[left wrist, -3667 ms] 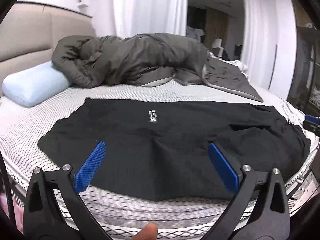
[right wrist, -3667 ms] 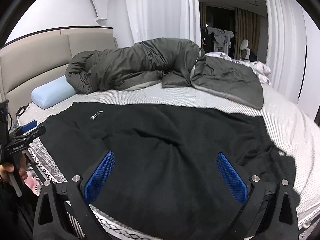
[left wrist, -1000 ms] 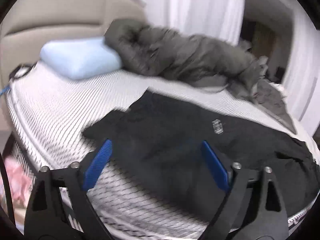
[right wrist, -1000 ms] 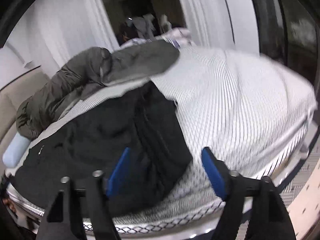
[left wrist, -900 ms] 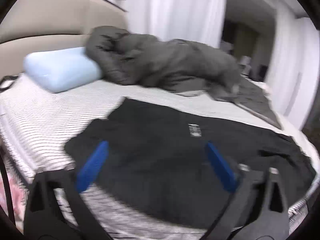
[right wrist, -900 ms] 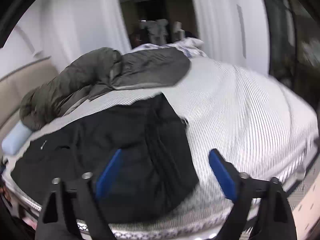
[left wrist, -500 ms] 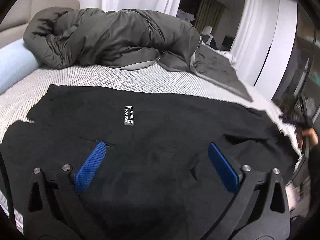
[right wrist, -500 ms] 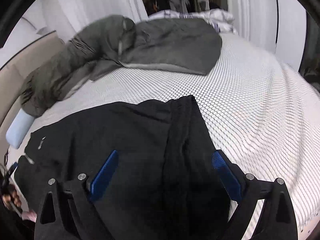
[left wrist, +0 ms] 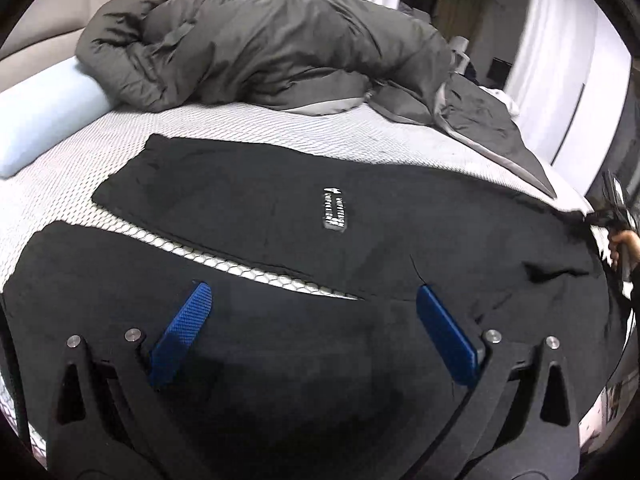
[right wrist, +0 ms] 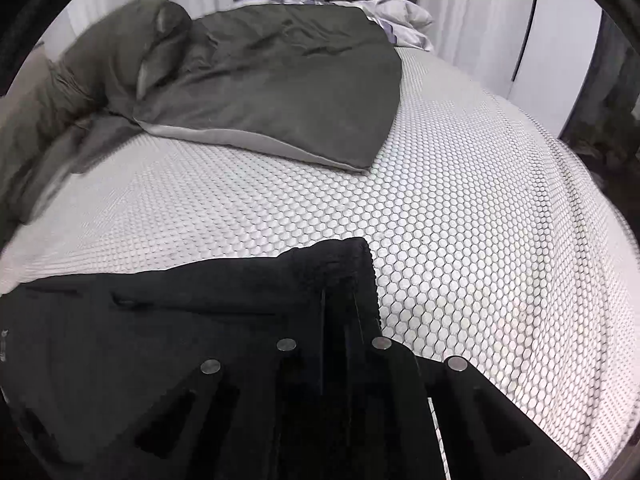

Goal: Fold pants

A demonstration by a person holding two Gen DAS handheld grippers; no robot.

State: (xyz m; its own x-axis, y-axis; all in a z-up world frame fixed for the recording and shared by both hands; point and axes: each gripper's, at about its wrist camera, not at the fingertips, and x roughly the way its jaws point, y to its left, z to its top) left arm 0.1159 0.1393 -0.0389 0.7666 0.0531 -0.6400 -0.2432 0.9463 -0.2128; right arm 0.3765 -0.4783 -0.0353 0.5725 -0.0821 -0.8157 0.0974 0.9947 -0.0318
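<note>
Since half a second ago our right gripper (right wrist: 340, 304) has snapped together: its blue pads, then spread wide over the cloth, are now drawn in so close that we cannot see them, and its black fingers meet over the far corner of the waistband end of the black pants (left wrist: 260, 216). The dark cloth and dark fingers merge there, so we read the jaws as pinched on that corner without seeing the contact itself. Our left gripper (left wrist: 316, 320) has dropped nearer the pant legs and hangs over them with its jaws spread wide, nothing between the blue pads (left wrist: 182, 334).

The pants lie flat across the near part of the white honeycomb mattress (right wrist: 460, 220), the two legs split by a narrow wedge of bare mattress, a small white label (left wrist: 334, 209) on the farther leg.

Behind them a grey duvet (left wrist: 260, 48) is heaped along the far side, well apart from the pants; one flat flap of it reaches toward the waistband end. A pale blue pillow (left wrist: 44, 108) lies at the left, touching the duvet.

At the right edge of the left view a hand (left wrist: 624, 240) shows, blurred and cut off. The pants' near edge is hidden under both gripper frames.
</note>
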